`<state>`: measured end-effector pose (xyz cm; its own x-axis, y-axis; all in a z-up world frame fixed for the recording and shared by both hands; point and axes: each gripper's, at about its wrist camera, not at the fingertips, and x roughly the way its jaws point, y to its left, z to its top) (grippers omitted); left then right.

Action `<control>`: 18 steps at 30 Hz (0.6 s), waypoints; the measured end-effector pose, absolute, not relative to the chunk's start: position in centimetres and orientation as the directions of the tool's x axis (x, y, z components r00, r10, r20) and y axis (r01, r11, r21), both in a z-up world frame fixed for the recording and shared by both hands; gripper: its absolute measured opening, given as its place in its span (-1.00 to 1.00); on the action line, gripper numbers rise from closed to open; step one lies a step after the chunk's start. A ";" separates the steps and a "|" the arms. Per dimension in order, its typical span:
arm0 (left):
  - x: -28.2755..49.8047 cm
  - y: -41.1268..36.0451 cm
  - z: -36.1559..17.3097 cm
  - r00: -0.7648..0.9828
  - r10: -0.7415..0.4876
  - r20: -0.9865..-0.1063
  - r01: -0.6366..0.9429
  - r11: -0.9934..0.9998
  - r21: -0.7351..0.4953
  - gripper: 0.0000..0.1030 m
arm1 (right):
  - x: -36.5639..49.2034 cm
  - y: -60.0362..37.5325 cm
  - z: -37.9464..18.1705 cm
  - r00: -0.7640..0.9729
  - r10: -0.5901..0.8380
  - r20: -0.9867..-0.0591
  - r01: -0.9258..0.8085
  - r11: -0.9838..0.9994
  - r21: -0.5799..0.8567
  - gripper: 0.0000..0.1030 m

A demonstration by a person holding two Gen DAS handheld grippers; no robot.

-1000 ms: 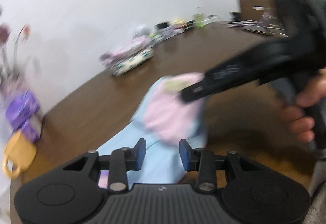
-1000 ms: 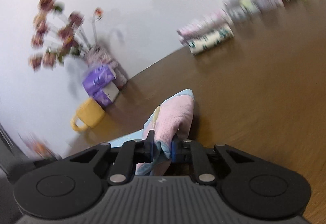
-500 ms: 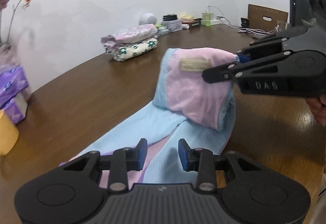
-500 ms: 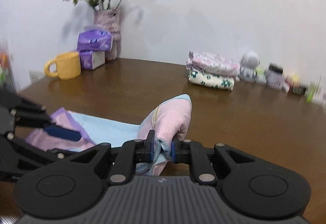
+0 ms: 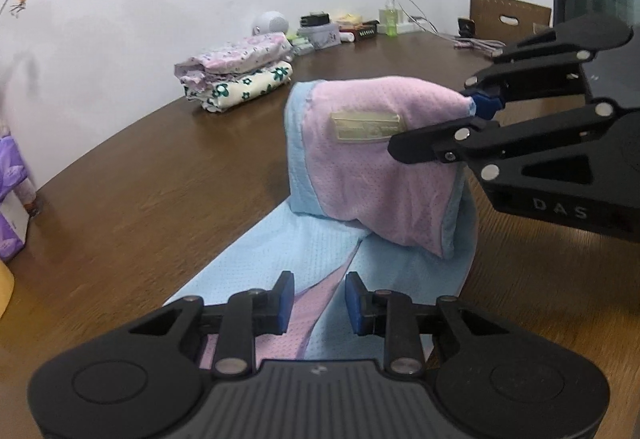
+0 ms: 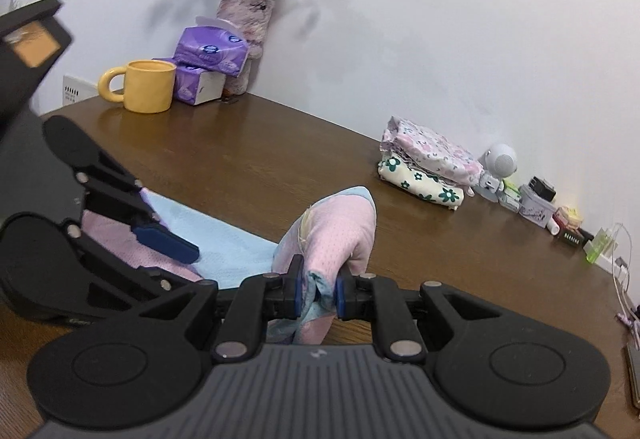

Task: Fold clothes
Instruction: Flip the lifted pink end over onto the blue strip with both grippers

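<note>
A light blue and pink mesh garment (image 5: pixel 360 179) lies lengthwise on the brown wooden table (image 5: pixel 140 199). Its far end, pink with a pale label, is lifted and folded back over the rest. My right gripper (image 6: pixel 316 291) is shut on that raised end (image 6: pixel 344 231), and the left wrist view shows the right gripper (image 5: pixel 476 107) coming in from the right. My left gripper (image 5: pixel 320 299) hovers low over the near flat part of the garment. Its jaws are closing, and the cloth under them is not pinched. In the right wrist view the left gripper (image 6: pixel 168 245) is at the left.
A stack of folded floral clothes (image 6: pixel 424 171) sits by the wall. A yellow mug (image 6: pixel 150 85), purple tissue packs (image 6: pixel 208 51) and a vase of dried flowers (image 6: pixel 244 19) stand at the back left corner. Small items (image 5: pixel 340 27) line the far edge.
The right gripper has rolled level and lifted the pink end a little higher. The left gripper has dropped nearer the flat cloth, and its jaws have narrowed.
</note>
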<state>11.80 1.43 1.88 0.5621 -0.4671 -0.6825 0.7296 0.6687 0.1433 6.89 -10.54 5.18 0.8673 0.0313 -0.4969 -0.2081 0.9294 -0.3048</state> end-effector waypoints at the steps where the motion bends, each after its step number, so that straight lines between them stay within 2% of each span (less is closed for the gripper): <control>1: 11.9 1.5 1.8 0.558 -0.471 -0.684 0.732 0.667 0.137 -0.49 | 6.8 -10.3 5.1 0.868 0.031 -0.495 -0.212 0.926 -0.314 -0.73; 11: 12.8 2.7 1.5 0.518 -0.531 -0.671 0.748 0.661 0.055 -0.49 | 6.5 -6.9 3.7 0.880 -0.005 -0.474 -0.251 0.843 -0.476 -0.73; 18: 13.0 4.0 1.6 0.505 -0.540 -0.673 0.749 0.661 0.031 -0.48 | 6.2 -5.0 2.8 0.873 0.019 -0.488 -0.314 0.787 -0.531 -0.73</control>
<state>12.98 4.04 1.65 0.5046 -0.5402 -0.6735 0.7494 0.6613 0.0311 6.22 -4.96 2.78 0.8728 0.0193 -0.4878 -0.3141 0.7871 -0.5308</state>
